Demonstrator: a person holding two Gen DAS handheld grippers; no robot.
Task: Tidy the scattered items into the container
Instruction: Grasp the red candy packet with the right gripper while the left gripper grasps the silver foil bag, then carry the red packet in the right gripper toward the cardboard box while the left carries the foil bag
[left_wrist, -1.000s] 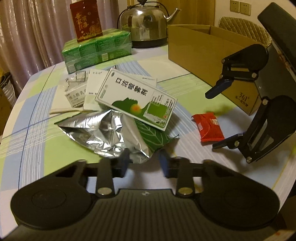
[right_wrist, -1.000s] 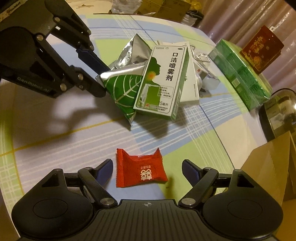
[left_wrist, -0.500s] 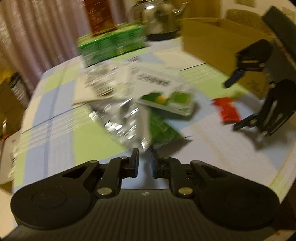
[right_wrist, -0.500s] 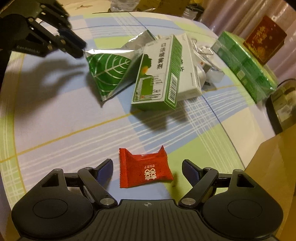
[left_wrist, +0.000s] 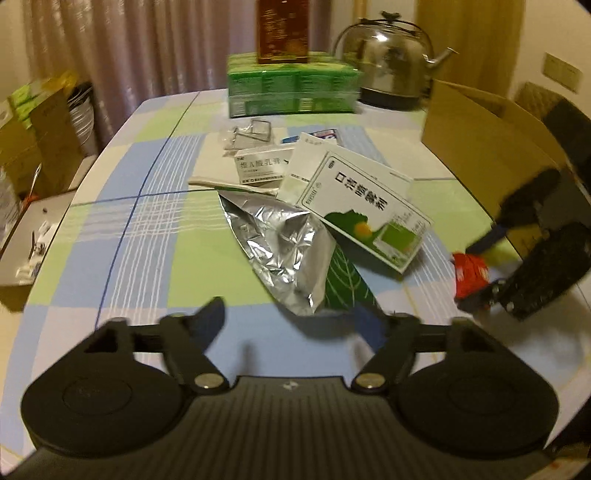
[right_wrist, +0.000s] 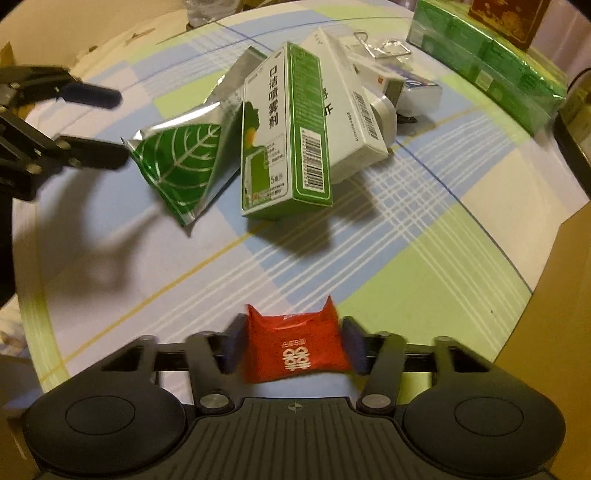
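The desk (left_wrist: 155, 236) wore a checked cloth of blue, green and white. A cardboard box (left_wrist: 491, 147) stood open at its right edge, beside a steel kettle (left_wrist: 388, 70) and a green pack (left_wrist: 291, 88) along the far edge. Mid-desk, a white and green medicine carton (right_wrist: 280, 140) leaned on a foil pouch (right_wrist: 181, 166). The left tool (left_wrist: 299, 321) was opening, its jaws wide at the pouch's near tip with nothing pinched. The right tool (right_wrist: 291, 347) was closing near the box, both pads against a small red sachet (right_wrist: 295, 347).
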